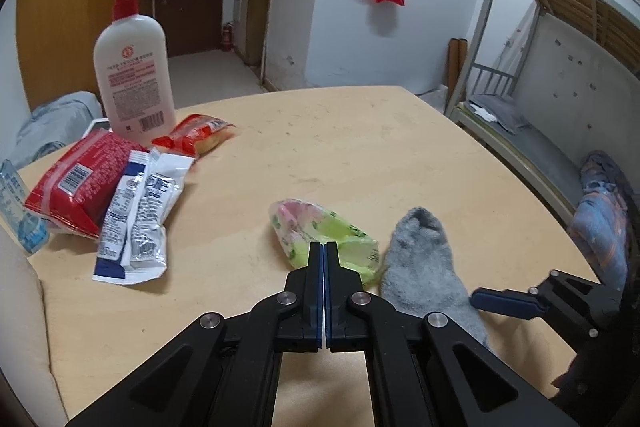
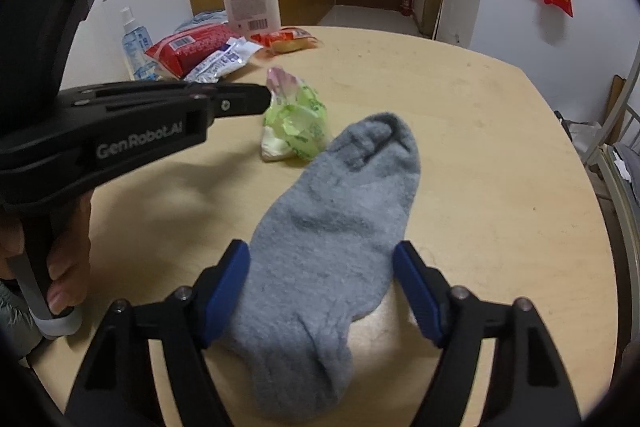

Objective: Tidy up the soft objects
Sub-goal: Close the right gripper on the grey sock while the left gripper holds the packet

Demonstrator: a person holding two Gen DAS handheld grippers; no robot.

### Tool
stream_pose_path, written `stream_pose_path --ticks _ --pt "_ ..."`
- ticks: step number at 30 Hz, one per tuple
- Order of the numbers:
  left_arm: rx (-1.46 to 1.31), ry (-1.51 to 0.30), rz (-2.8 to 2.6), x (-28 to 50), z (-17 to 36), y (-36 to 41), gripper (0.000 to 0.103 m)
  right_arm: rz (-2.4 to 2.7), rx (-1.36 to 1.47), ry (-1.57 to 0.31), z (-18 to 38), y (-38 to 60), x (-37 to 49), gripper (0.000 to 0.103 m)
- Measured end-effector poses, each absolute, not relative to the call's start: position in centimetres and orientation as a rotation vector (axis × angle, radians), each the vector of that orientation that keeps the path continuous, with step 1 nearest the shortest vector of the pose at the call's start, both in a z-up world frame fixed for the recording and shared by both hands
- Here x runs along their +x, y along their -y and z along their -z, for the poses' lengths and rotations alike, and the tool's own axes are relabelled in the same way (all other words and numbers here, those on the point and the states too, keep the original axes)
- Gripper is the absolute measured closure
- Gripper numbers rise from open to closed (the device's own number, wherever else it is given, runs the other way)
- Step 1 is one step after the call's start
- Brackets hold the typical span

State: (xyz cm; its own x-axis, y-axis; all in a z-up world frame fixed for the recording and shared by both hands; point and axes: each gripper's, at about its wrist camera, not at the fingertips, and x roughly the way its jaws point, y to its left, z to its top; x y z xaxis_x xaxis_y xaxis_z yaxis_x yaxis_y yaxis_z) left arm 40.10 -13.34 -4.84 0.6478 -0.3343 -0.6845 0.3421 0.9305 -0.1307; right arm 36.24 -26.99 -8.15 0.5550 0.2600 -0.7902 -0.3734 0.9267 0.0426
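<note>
Sock (image 2: 340,223), grey and lying flat on the wooden surface (image 2: 500,147), runs lengthwise between the fingers of the right gripper (image 2: 322,291). Those fingers (image 2: 416,291) are spread, one on each side of the sock's middle, the left one at its edge and the right one just beside its other edge; neither pinches it. The toe end reaches out beyond the fingertips and the cuff end lies back between the finger arms.

Just beyond the toe and to its left lies a crumpled green and pink packet (image 2: 294,119), its near corner touching or nearly touching the sock. The left gripper (image 1: 324,245) points at this packet with its fingers (image 1: 316,267) pressed together; in the left wrist view their tips sit at the packet's (image 1: 320,231) near edge, and whether a fold of it is caught between them cannot be told. A hand (image 2: 60,247) holds that gripper's handle.

Farther out, beyond the left fingertips and to their left, stand a white pump bottle (image 1: 134,75) with a red top, a red snack bag (image 1: 76,183), two white and blue sachets (image 1: 138,219), a small red and yellow packet (image 1: 196,135) and a clear spray bottle (image 2: 136,47).
</note>
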Motion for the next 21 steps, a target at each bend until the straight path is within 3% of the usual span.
stream_pose_path --ticks 2,7,10,12,21 --pt "0.01 -0.778 0.395 40.1 4.8 13.3 0.103 -0.372 -0.146 -0.909 8.2 26.9 36.2 0.025" --pt "0.0 -0.779 0.39 40.2 4.7 13.1 0.103 -0.377 -0.183 -0.906 8.0 26.6 36.0 0.04" --pt "0.009 -0.775 0.391 40.0 4.7 13.3 0.103 -0.412 -0.199 -0.903 7.9 26.2 35.7 0.056" --pt "0.019 -0.774 0.392 39.9 4.8 13.5 0.103 -0.421 -0.191 -0.898 7.8 26.3 35.6 0.081" --pt "0.039 -0.823 0.349 40.4 5.3 13.9 0.097 -0.444 -0.132 -0.887 7.9 28.2 34.9 0.082"
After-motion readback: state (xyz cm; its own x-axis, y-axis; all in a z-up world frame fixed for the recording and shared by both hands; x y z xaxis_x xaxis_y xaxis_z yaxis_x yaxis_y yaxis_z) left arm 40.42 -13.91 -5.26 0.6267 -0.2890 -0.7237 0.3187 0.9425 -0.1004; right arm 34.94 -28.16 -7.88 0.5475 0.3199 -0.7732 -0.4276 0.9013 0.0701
